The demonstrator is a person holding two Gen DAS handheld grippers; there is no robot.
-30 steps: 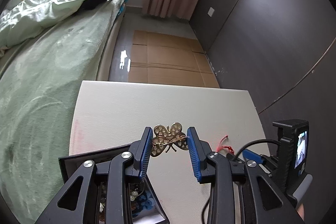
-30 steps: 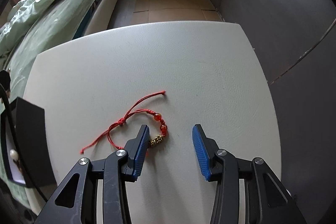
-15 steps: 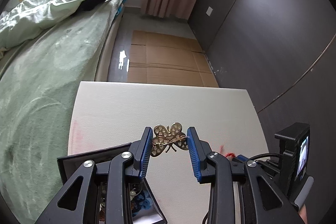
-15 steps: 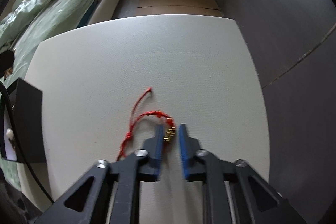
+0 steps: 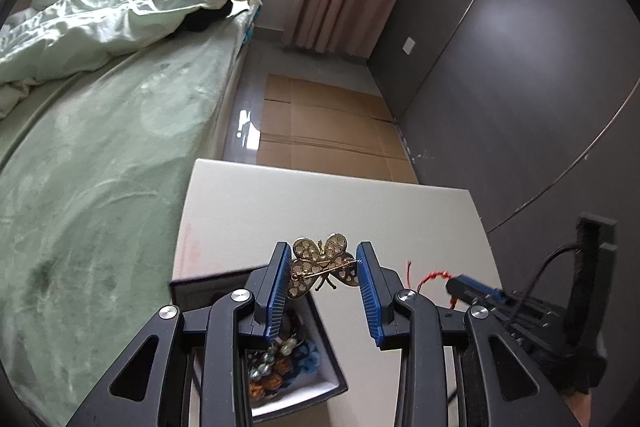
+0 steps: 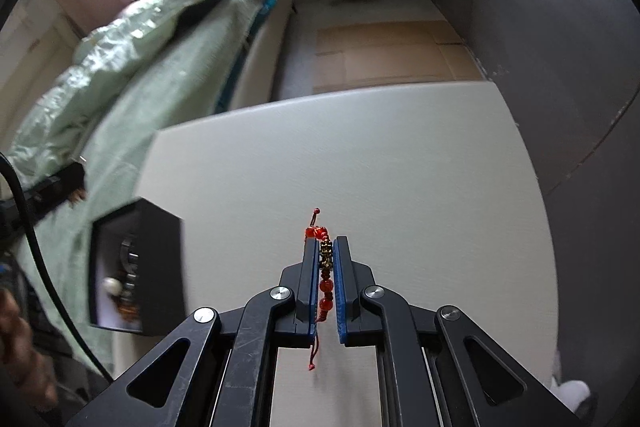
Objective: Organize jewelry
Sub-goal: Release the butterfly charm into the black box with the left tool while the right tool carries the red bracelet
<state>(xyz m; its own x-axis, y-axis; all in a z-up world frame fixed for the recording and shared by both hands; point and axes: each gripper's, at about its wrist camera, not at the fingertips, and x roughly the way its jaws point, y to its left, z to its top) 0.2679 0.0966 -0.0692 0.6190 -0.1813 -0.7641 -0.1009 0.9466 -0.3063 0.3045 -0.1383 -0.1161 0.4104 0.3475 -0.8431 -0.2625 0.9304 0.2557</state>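
My left gripper [image 5: 322,269] is shut on a gold butterfly brooch [image 5: 322,264] and holds it above the right edge of a black jewelry box [image 5: 280,367] that has beads and trinkets inside. My right gripper [image 6: 326,257] is shut on a red cord bracelet [image 6: 325,267] with red beads and a gold charm, lifted off the white table [image 6: 400,167]. The bracelet's cord [image 5: 430,277] also shows in the left wrist view, at the right gripper's blue tip. The box [image 6: 136,267] stands at the left in the right wrist view.
A bed with green bedding [image 5: 100,147] runs along the table's left side. A dark wall [image 5: 520,87] is on the right. Cardboard [image 5: 324,135] lies on the floor beyond the table. A black cable [image 6: 40,259] crosses the left edge of the right wrist view.
My right gripper closed on the red bracelet and lifted it off the table, swinging toward the box. My left gripper kept its hold on the brooch and rose a little.
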